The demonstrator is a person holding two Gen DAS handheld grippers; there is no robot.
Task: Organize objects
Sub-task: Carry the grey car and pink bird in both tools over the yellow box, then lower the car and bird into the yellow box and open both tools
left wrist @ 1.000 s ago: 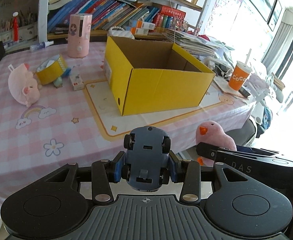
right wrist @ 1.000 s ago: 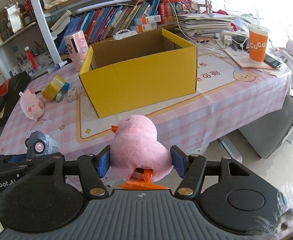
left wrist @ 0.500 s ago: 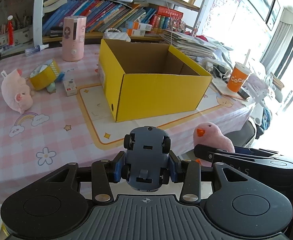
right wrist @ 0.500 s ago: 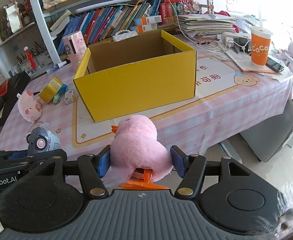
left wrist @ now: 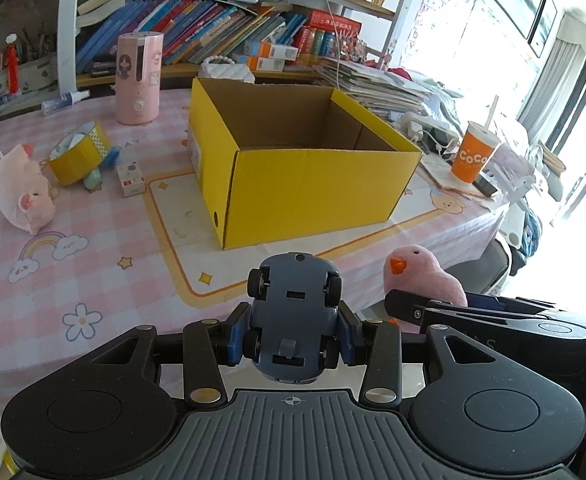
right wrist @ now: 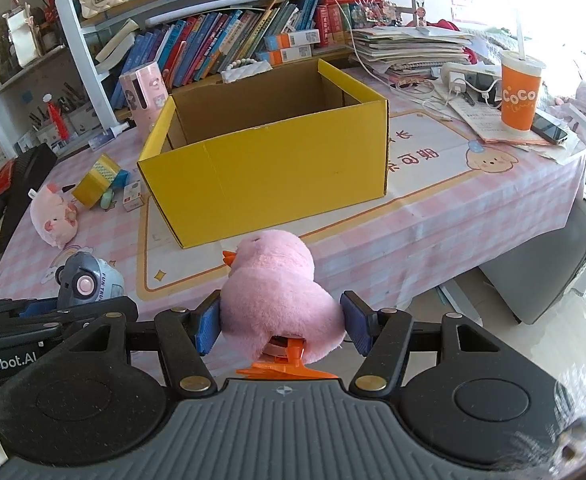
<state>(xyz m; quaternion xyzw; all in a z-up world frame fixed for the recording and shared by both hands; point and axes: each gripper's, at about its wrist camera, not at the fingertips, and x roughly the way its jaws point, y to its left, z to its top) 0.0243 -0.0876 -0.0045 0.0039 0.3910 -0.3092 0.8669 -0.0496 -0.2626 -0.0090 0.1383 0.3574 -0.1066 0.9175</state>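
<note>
My left gripper (left wrist: 292,336) is shut on a grey-blue toy car (left wrist: 293,316), belly up, held just off the table's near edge. My right gripper (right wrist: 283,322) is shut on a pink plush chick (right wrist: 279,292) with an orange beak and feet; the chick (left wrist: 425,280) also shows at the right of the left wrist view. An open yellow cardboard box (left wrist: 301,160) stands on the pink checked tablecloth (left wrist: 73,248) ahead, and what I see of its inside is bare. The box (right wrist: 269,156) sits beyond the chick in the right wrist view, with the car (right wrist: 89,280) at the lower left.
Left of the box lie a pink plush pig (left wrist: 23,188), a yellow tape roll (left wrist: 79,156), a small white box (left wrist: 131,178) and a pink dispenser (left wrist: 139,78). An orange cup (left wrist: 475,152), papers and a power strip crowd the right. Bookshelves back the table; a grey chair (right wrist: 553,272) stands right.
Both views have drifted slightly relative to the table and box. Both grips are unchanged.
</note>
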